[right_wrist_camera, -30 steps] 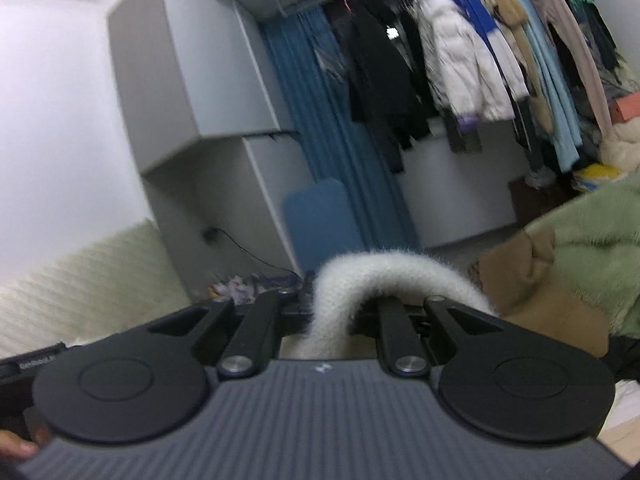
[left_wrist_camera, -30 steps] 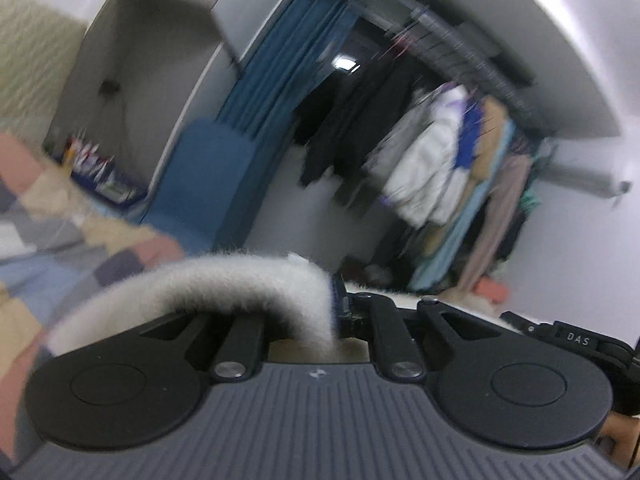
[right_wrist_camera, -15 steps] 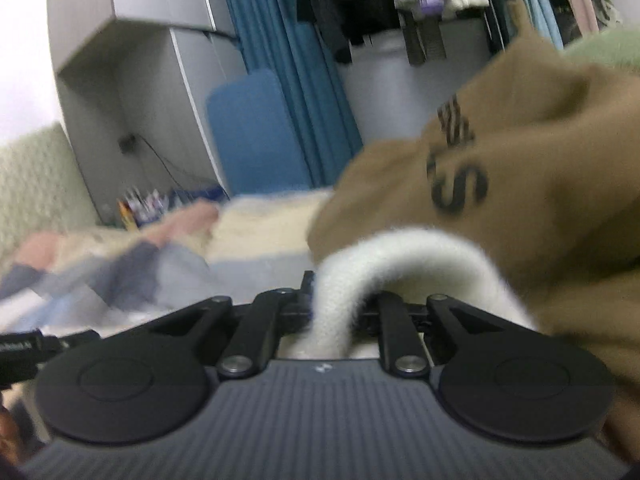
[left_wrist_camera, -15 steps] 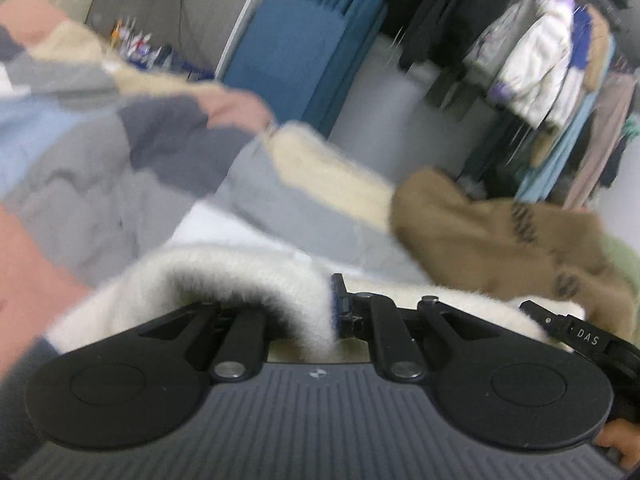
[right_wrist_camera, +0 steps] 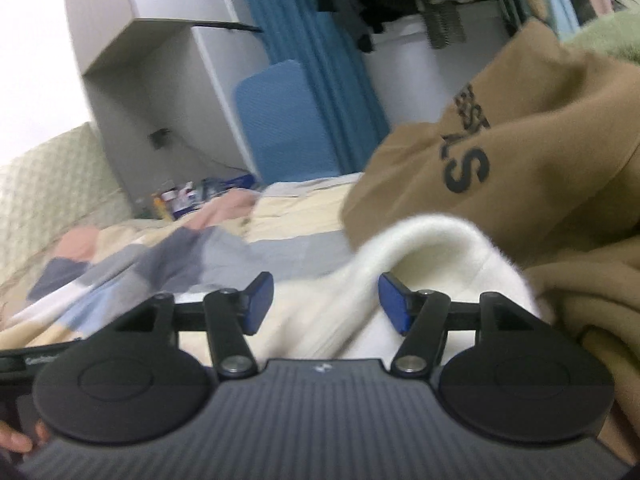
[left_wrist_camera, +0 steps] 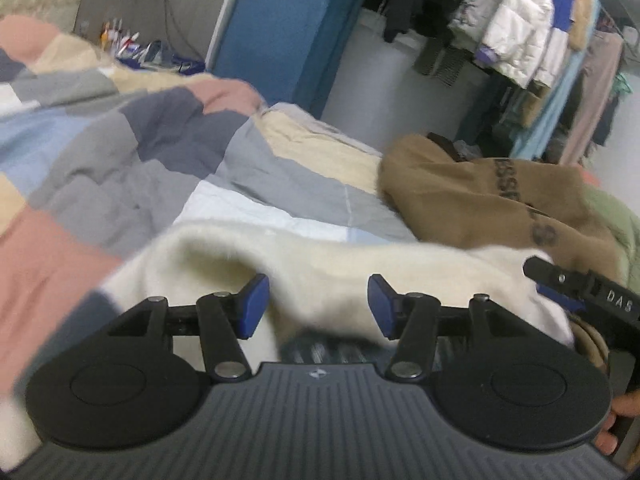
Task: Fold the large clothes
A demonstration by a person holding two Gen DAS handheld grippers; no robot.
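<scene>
A fluffy cream-white garment (left_wrist_camera: 320,256) lies across the patchwork bed cover (left_wrist_camera: 120,152). My left gripper (left_wrist_camera: 318,304) hangs low over it; its jaws are opening, and the fabric sags loose between the blue pads (left_wrist_camera: 254,304) without being pinched. In the right wrist view the same cream garment (right_wrist_camera: 424,252) bulges up in a fold beside the brown one. My right gripper (right_wrist_camera: 324,304) is opening too, the cloth lying slack between its pads (right_wrist_camera: 394,308). The right gripper (left_wrist_camera: 576,284) also shows at the right edge of the left wrist view.
A brown hoodie with dark lettering (left_wrist_camera: 488,196) (right_wrist_camera: 520,152) is heaped at the right, close to the cream garment, with a green fleece (left_wrist_camera: 620,220) behind it. A blue chair (left_wrist_camera: 276,32), blue curtain and a rack of hanging clothes (left_wrist_camera: 520,20) stand beyond the bed.
Both grippers came down from high in the room to the bed with the cream garment pinched. Their jaws have now parted and the fabric has dropped loose onto the cover.
</scene>
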